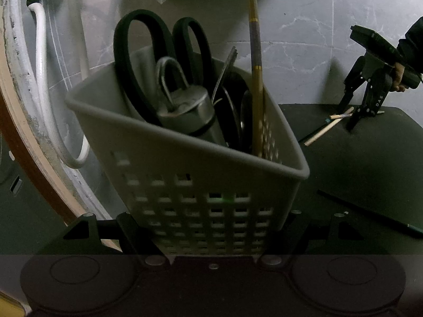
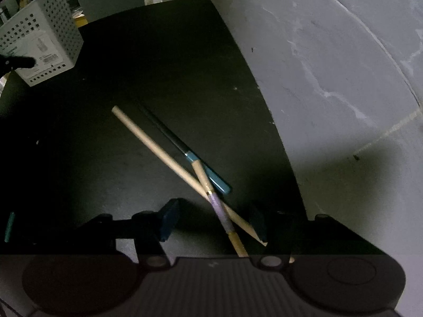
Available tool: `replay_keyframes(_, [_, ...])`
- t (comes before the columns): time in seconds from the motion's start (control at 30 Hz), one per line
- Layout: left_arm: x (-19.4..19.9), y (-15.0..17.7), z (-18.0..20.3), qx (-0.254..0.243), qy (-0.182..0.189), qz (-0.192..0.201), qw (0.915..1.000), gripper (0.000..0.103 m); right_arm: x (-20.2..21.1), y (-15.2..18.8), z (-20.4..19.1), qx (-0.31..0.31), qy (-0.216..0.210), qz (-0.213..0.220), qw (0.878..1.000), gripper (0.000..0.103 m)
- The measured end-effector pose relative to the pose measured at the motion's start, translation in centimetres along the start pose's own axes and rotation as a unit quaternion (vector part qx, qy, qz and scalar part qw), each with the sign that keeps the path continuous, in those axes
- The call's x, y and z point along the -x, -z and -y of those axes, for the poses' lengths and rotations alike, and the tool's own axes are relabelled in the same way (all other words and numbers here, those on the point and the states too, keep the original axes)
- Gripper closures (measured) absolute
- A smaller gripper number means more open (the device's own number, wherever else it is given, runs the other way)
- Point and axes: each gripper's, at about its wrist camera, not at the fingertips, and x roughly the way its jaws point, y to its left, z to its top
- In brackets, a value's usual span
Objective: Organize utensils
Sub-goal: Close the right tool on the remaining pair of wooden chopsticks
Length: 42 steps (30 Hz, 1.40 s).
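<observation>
We see the dark flat mat [image 2: 158, 52] bare toward twelve o'clock; three crossed chopsticks [image 2: 169, 155] block its centre, a white perforated plastic basket [image 2: 45, 39] at ten.

You are looking at a dim scene with a grey marble floor [image 2: 343, 60], veined in white and crossed by thin grout lines, filling the right side of the right wrist view. A dark, matte tabletop [image 2: 164, 60] with a rounded corner spreads across the middle and casts a soft shadow at the lower right. In the left wrist view a white hose [image 1: 43, 84] curves down the left edge beside a pale curved rim [image 1: 18, 121].
</observation>
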Motion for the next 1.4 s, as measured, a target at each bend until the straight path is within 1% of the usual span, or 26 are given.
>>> replay_keyframes(0.07, [0.0, 0.0, -0.1, 0.000, 0.000, 0.000, 1.0000, 0.024, 0.1, 0.2, 0.0, -0.004, 0.001, 0.001, 1.000, 0.045])
replay_keyframes(0.1, [-0.1, 0.0, -0.1, -0.001, 0.001, 0.000, 1.0000, 0.024, 0.2, 0.3, 0.1, -0.007, -0.001, 0.002, 1.000, 0.050])
replay_keyframes(0.17, [-0.1, 0.0, -0.2, 0.000, 0.001, 0.000, 1.0000, 0.024, 0.2, 0.4, 0.1, -0.012, -0.001, 0.002, 1.000, 0.054])
replay_keyframes(0.2, [-0.1, 0.0, -0.3, -0.001, 0.002, 0.000, 1.0000, 0.024, 0.3, 0.5, 0.1, -0.015, 0.000, 0.003, 1.000, 0.059])
replay_keyframes(0.23, [-0.1, 0.0, -0.4, -0.001, 0.002, 0.000, 1.0000, 0.024, 0.3, 0.6, 0.1, -0.018, -0.001, 0.003, 1.000, 0.066])
replay_keyframes(0.27, [-0.1, 0.0, -0.4, -0.001, 0.003, 0.000, 1.0000, 0.024, 0.3, 0.7, 0.2, -0.024, -0.003, 0.003, 1.000, 0.070])
replay_keyframes(0.3, [-0.1, 0.0, -0.4, -0.001, 0.003, 0.000, 1.0000, 0.024, 0.3, 0.8, 0.1, -0.030, -0.004, 0.003, 1.000, 0.076])
replay_keyframes(0.33, [-0.2, 0.0, -0.5, -0.002, 0.003, 0.000, 1.0000, 0.024, 0.4, 1.0, 0.0, -0.035, -0.004, 0.004, 0.999, 0.081])
replay_keyframes(0.47, [-0.3, 0.0, -0.7, -0.002, 0.007, 0.002, 1.0000, 0.024, 0.6, 1.8, -0.8, -0.058, 0.012, 0.012, 0.998, 0.085])
replay_keyframes(0.53, [-0.3, 0.0, -0.8, -0.003, 0.009, 0.002, 0.9999, 0.024, 0.8, 2.2, -1.6, -0.070, 0.025, 0.015, 0.997, 0.090])
replay_keyframes(0.6, [-0.4, 0.0, -1.0, -0.004, 0.013, 0.003, 0.9999, 0.024, 1.0, 2.7, -2.6, -0.086, 0.035, 0.022, 0.995, 0.093])
replay_keyframes(0.73, [-0.6, -0.1, -1.5, -0.009, 0.021, 0.004, 0.9997, 0.024, 1.4, 3.8, -4.8, -0.141, 0.045, 0.043, 0.988, 0.096])
replay_keyframes(0.9, [-1.0, -0.1, -2.1, -0.017, 0.031, 0.006, 0.9994, 0.024, 1.7, 4.6, -7.0, -0.202, 0.052, 0.060, 0.976, 0.096])
replay_keyframes(1.1, [-1.1, 0.0, -2.5, -0.024, 0.040, 0.008, 0.9989, 0.024, 2.7, 4.0, -7.4, -0.237, 0.053, 0.087, 0.966, 0.096])
replay_keyframes(1.23, [-1.1, -0.1, -2.6, -0.026, 0.044, 0.009, 0.9986, 0.024, 3.1, 3.1, -7.1, -0.237, 0.055, 0.092, 0.965, 0.096])
replay_keyframes(1.3, [-1.2, -0.1, -2.7, -0.027, 0.045, 0.009, 0.9986, 0.024, 2.7, 2.5, -7.0, -0.238, 0.056, 0.093, 0.965, 0.096])
replay_keyframes(1.4, [-1.1, 0.0, -2.8, -0.028, 0.047, 0.010, 0.9985, 0.025, 1.8, 1.4, -6.9, -0.241, 0.069, 0.091, 0.964, 0.096])
